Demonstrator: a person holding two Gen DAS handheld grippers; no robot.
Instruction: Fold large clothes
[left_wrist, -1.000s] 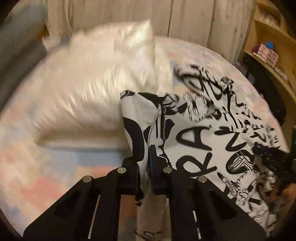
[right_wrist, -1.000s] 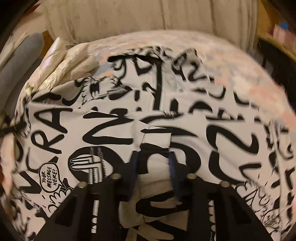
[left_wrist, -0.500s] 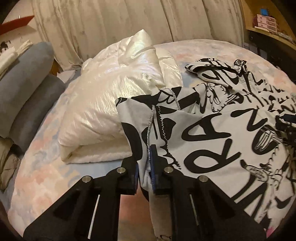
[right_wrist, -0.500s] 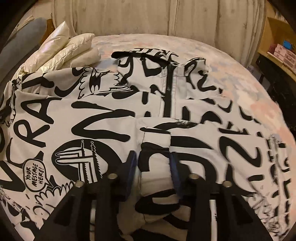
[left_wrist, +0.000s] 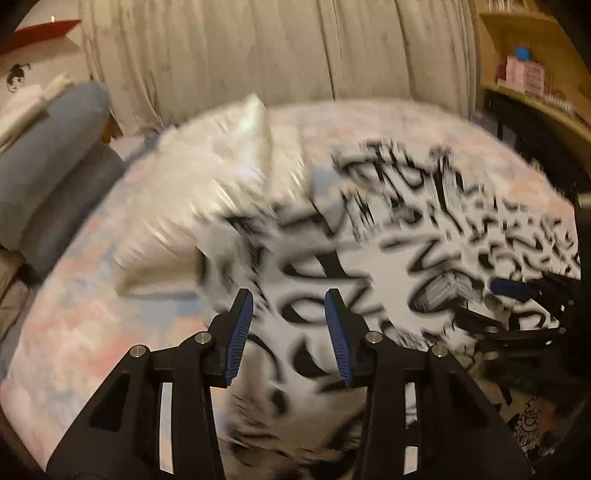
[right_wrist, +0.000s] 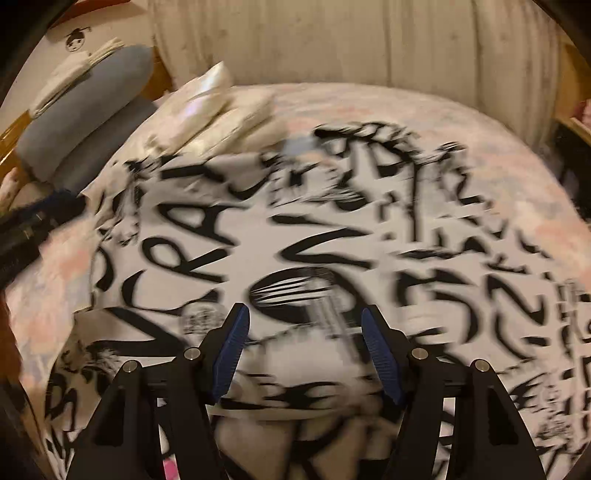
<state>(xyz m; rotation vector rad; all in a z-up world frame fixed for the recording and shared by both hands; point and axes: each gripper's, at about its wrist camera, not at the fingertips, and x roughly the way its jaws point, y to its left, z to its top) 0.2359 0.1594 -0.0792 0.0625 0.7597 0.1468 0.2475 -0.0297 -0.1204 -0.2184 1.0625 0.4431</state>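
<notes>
Both my grippers are letting go: a moment ago my left gripper (left_wrist: 289, 332) was pinched on the garment's left edge and my right gripper (right_wrist: 306, 350) on a folded flap nearer its middle, and now the jaws of each are opening, blue pads standing apart with nothing pressed between them. The garment (right_wrist: 332, 258), white with heavy black lettering, lies spread over the bed (left_wrist: 92, 332), covering most of its right and middle and reaching the near edge under my fingers; cloth shows in the gap of each gripper, but it looks to lie below rather than in a grip. Both views are smeared with motion, so I cannot read the fold lines or say how flat the flap has landed. To the far left, the cream quilt (left_wrist: 207, 192) sits bundled, with the garment's left edge just beside it, perhaps touching. The grey bolsters (left_wrist: 55, 155) are further left, well apart, and a curtain (left_wrist: 277, 48) hangs behind the bed. In my left view I see the right gripper low at the right edge, over the printed cloth. I judge this as one fold just laid down and released, which frees both hands to reach for the next edge. The garment is not yet a compact pile; it looks too wide, so more folds are needed. The risk is the released layer springing back or bunching
</notes>
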